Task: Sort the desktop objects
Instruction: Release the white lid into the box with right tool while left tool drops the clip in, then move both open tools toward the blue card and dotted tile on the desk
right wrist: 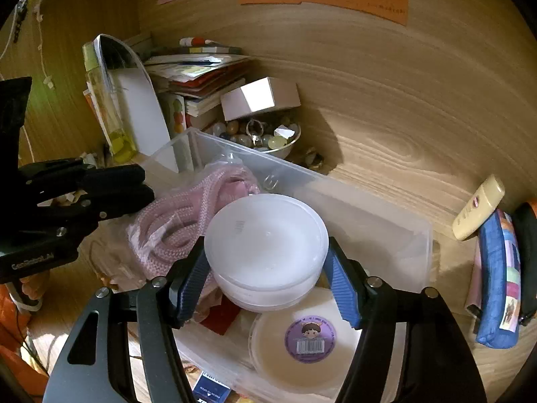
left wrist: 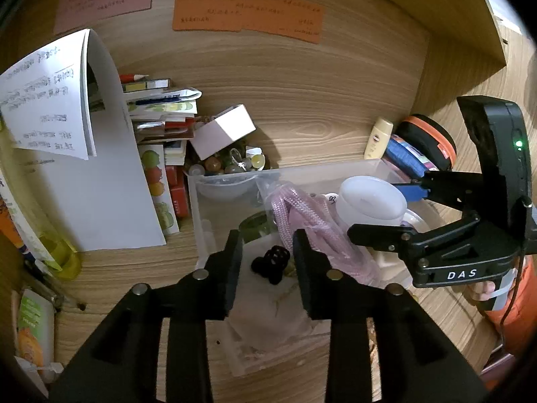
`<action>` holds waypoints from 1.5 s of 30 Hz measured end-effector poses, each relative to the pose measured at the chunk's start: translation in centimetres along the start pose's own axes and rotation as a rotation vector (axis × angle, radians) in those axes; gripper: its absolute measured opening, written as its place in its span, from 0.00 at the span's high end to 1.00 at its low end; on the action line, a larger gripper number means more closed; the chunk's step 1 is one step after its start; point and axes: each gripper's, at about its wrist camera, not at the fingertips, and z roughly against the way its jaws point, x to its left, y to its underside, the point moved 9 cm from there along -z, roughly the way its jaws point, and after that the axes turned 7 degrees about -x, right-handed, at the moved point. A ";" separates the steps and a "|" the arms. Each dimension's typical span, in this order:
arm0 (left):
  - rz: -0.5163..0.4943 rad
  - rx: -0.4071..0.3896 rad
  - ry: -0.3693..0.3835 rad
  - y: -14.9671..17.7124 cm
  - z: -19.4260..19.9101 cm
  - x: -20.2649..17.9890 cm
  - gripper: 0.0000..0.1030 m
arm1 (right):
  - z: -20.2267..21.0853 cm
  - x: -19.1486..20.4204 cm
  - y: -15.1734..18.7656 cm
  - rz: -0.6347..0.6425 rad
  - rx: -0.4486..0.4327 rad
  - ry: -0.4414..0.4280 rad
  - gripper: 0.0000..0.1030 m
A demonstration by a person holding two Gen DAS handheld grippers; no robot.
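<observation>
Over the clear bin point(right wrist: 386, 201): we sort clutter into it.
Right tool point(right wrist: 265, 288): we pinch the white lidded tub point(right wrist: 266, 235) above the bin, ready to lower.
Left tool point(left wrist: 268, 262): spread, straddling a black hair clip point(left wrist: 272, 262) lying loose inside.

Handwriting on orange note point(left wrist: 248, 11) illegible; jar point(right wrist: 303, 339) half behind tub point(right wrist: 266, 245).

Readable markings:
- "DAS", white letters on the black body of the right gripper point(left wrist: 416, 208).
- "GenRobot.AI", faint pale lettering on the body of the left gripper point(right wrist: 147, 189).
- Barcode on the purple round sticker point(right wrist: 310, 337) on a lid; digits unreadable.
- Handwriting on the orange note point(left wrist: 248, 11): illegible.
</observation>
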 end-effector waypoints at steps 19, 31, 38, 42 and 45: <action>-0.045 -0.084 -0.037 -1.3 2.9 -1.0 0.27 | 8.1 -3.9 1.4 -0.050 -0.096 0.135 0.18; -0.049 -0.052 -0.061 0.5 5.3 -3.5 0.16 | 12.6 -8.0 6.3 -0.127 -0.100 0.210 0.18; -0.068 0.002 -0.052 3.9 5.5 -5.7 0.12 | 12.6 -9.0 10.0 -0.165 -0.054 0.209 0.18; -0.047 0.070 -0.028 6.2 4.9 -6.7 0.12 | 11.6 -9.2 12.2 -0.181 -0.005 0.201 0.18; -0.063 0.084 0.000 7.0 4.8 -8.1 0.12 | 10.9 -9.1 13.2 -0.190 0.015 0.189 0.18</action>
